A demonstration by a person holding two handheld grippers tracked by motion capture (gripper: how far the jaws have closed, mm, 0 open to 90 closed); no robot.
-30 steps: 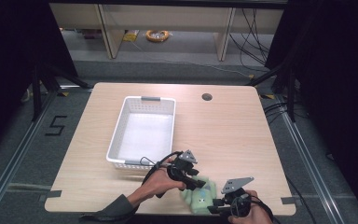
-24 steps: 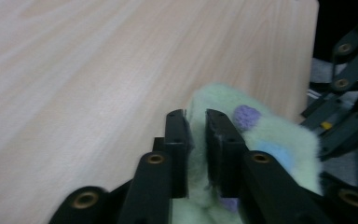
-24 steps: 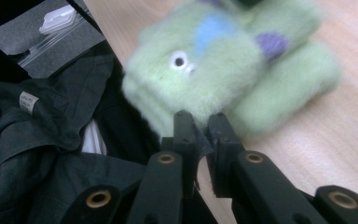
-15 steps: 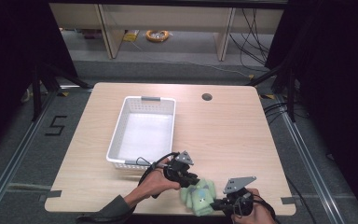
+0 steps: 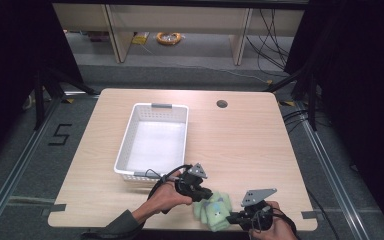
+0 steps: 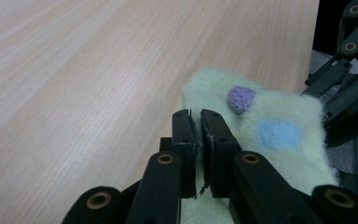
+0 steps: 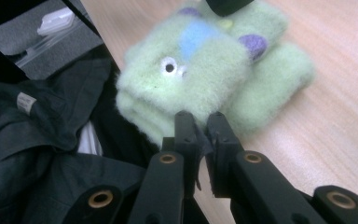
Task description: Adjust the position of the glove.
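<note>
A fuzzy pale green cloth [image 5: 214, 212] with a purple heart, a blue patch and a stitched eye lies folded at the table's near edge. My left gripper [image 5: 206, 194] comes at it from the left. Its jaws have just been closing and stand together on the cloth's [image 6: 279, 121] left edge, left gripper [image 6: 200, 122] tips pinching a thin bit of fuzz. My right gripper [image 5: 231, 218] meets the cloth from the right, low by the table edge. In the right gripper view the right gripper [image 7: 199, 122] is shut on the near edge of the folded cloth [image 7: 200, 65].
A white perforated basket [image 5: 125, 145] stands left of centre, just beyond my left hand. A round cable hole [image 5: 222, 104] sits at the far side of the wooden table [image 5: 250, 150]. Dark clothing [image 7: 37, 154] hangs off the near edge.
The left gripper has shifted slightly toward the cloth and its jaws have closed onto the cloth's edge. The right gripper has stayed where it was.
</note>
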